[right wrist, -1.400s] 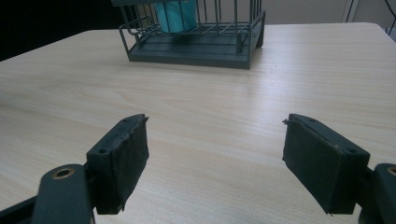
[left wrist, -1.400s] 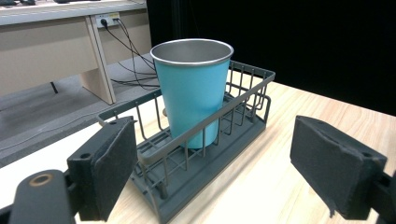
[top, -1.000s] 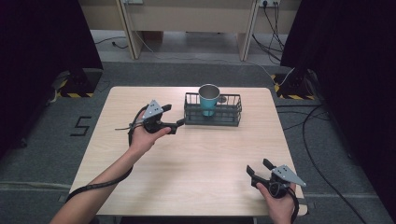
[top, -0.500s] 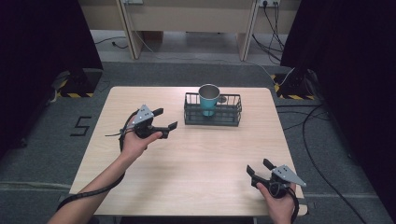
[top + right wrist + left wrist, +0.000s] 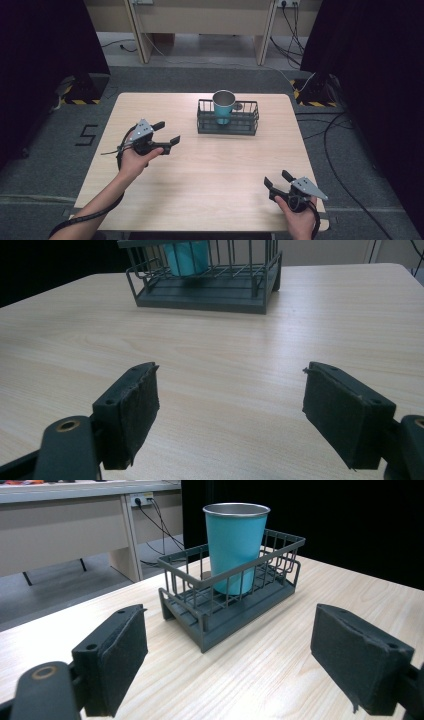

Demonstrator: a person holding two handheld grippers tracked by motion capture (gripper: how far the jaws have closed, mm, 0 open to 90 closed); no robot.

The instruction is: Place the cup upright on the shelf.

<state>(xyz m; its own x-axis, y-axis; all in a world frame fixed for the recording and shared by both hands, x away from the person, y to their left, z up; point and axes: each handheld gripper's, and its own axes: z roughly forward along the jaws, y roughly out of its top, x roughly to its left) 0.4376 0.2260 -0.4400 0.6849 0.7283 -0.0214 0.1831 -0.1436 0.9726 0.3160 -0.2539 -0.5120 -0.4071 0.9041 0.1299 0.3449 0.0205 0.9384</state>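
Pale wooden bench (image 5: 210,175); near its far edge, dark grey wire basket (image 5: 228,123), long axis crosswise. Inside, left of middle, teal metal cup (image 5: 223,106): upright, mouth up. Risk: clipping the rim, tipping it. Left gripper (image 5: 166,133) and right gripper (image 5: 278,182): fingers spread, empty.

One cup (image 5: 223,105), one wire basket (image 5: 250,125), two tongs (image 5: 166,132) (image 5: 278,181).

High view: overhead, facing forward and down, whole desk (image 5: 210,175) in frame. Left gripper view: low, close to the wire basket (image 5: 235,600) and teal cup (image 5: 235,545). Right gripper view: low, farther back, cup (image 5: 187,255) apparently the same, top cropped.
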